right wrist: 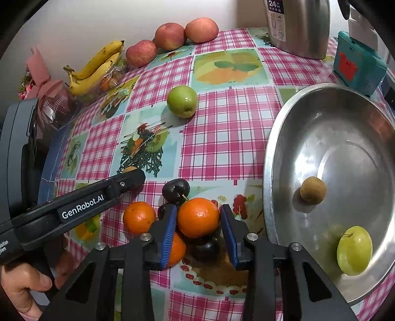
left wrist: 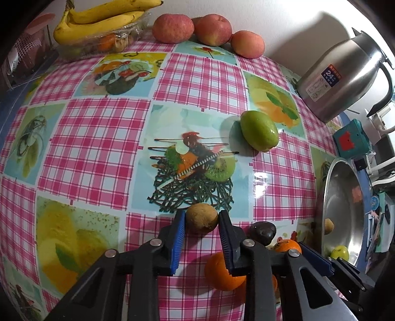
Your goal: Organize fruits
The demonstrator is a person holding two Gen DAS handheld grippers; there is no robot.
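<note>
Left gripper (left wrist: 201, 222) jaws clamped on brown kiwi (left wrist: 201, 221) on checkered worktop (left wrist: 98, 138). Right gripper (right wrist: 198, 223) jaws clamped on orange (right wrist: 198, 217) atop fruit pile beside steel basin (right wrist: 276, 158).

The worktop (left wrist: 103, 138) wears pink-and-white plaid broken by pale blue fruit-print squares. At twelve o'clock, yellow bananas (left wrist: 98, 19) and red-blushed apples (left wrist: 172, 28) — nearer, a green apple (left wrist: 259, 130), brown kiwi (left wrist: 201, 217), oranges (right wrist: 198, 217), silver bowl (right wrist: 276, 148).
</note>
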